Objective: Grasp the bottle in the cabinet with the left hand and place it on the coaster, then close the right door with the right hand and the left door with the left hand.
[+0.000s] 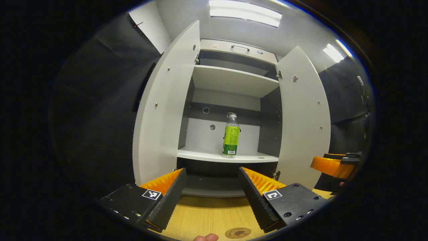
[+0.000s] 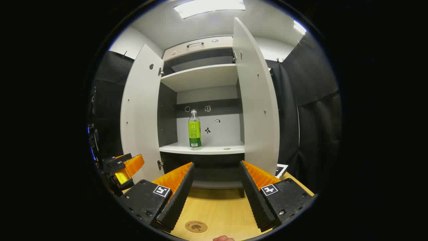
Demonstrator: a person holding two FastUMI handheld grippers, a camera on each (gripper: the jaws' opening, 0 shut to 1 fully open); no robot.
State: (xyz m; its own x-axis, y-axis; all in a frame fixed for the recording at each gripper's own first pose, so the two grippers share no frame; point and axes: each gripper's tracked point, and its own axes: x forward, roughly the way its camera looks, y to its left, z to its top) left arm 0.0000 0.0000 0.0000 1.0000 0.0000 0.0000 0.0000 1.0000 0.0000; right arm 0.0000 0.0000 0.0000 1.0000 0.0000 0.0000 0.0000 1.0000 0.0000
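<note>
A clear bottle (image 1: 230,136) with a green label stands upright on the lower shelf (image 1: 214,155) of a white cabinet, and it appears again as the bottle (image 2: 194,130) in the right gripper view. Both cabinet doors, the left door (image 1: 165,107) and the right door (image 1: 302,117), stand wide open. My left gripper (image 1: 211,194) is open, well short of the shelf, with nothing between its fingers. My right gripper (image 2: 215,190) is open too, over the wooden table. A round brown coaster (image 1: 237,232) lies on the table just below the left gripper; the coaster (image 2: 196,226) sits near my right gripper's left finger.
The upper shelf (image 1: 234,80) is bare. The wooden table (image 1: 207,214) runs up to the cabinet's base. The other gripper (image 1: 336,164) shows at the far right of the left gripper view, and the other gripper (image 2: 122,169) at the left of the right gripper view. Black cloth walls flank the cabinet.
</note>
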